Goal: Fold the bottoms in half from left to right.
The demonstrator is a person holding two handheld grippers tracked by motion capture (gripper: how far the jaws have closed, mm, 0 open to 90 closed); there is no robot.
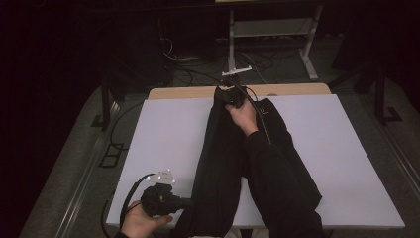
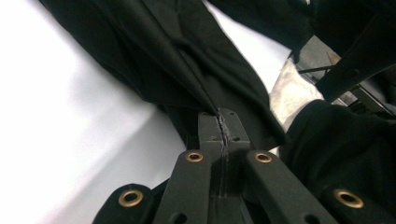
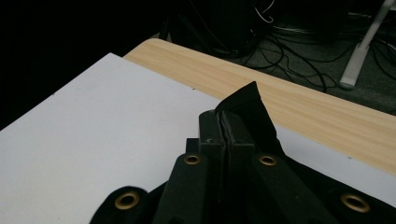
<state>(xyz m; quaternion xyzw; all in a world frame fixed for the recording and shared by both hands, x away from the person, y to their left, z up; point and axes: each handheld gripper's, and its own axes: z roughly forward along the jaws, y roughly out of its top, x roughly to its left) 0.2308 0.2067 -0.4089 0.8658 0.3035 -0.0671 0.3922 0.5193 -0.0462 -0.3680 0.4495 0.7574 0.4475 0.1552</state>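
black garment [image 1: 225, 148] lies lengthwise down the middle of the white sheet [image 1: 163, 139] on the table, stretched between the two grippers. left gripper [image 1: 184, 202] at the near edge, jaws clamped tight on a thin fold of the cloth [image 2: 187, 70]. right gripper [image 1: 229, 92] at the far end, jaws pinched on a corner of fabric [image 3: 250, 105] that sticks up past the tips, just short of the bare wooden strip [image 3: 303, 116].

risks, as judged:
- the far grip holds only a small corner; a pull could slide it out of the jaws.
- uneven tension between the two ends may twist or bunch the cloth.
- the person's right sleeve [image 1: 277, 183] rests over the garment and could drag it askew.
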